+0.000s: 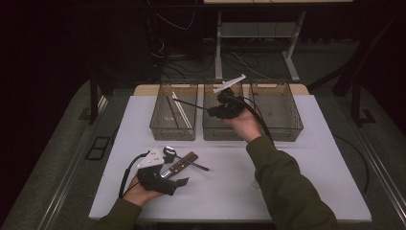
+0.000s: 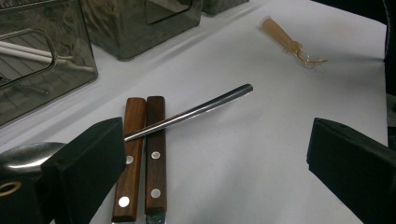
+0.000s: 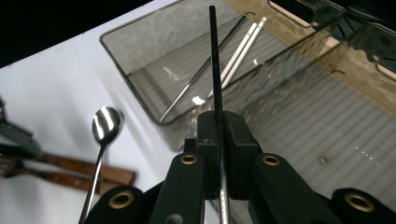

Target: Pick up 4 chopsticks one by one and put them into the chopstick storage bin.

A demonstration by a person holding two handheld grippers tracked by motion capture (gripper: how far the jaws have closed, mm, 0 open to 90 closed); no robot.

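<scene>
The black chopstick (image 3: 214,56) is clamped between the right gripper (image 3: 218,122) pads, which are pressed tight on it so the stick runs straight out past the tips, basically in line with the jaws. In the high view that gripper (image 1: 221,111) hangs over the middle bin (image 1: 225,134) of the three smoky clear bins at the far edge of the white table (image 1: 306,158), and the chopstick (image 1: 194,105) pokes sideways toward the left bin (image 1: 173,132), its far end over that bin. The left bin already has a couple of white sticks (image 1: 181,109) and a dark thin one lying in it. The right bin (image 1: 277,132) sits beside the middle one.

The left gripper (image 1: 168,183) is down near the front edge of the table with its jaws spread wide and nothing between them. Right in front of it lie two wooden-handled utensils (image 2: 144,154) side by side, touching, with a metal spoon (image 2: 187,114) lying across their handles. Off to the side in the left gripper view there's a small amber plastic thing (image 2: 285,39) lying alone on the table, well apart from the rest.
</scene>
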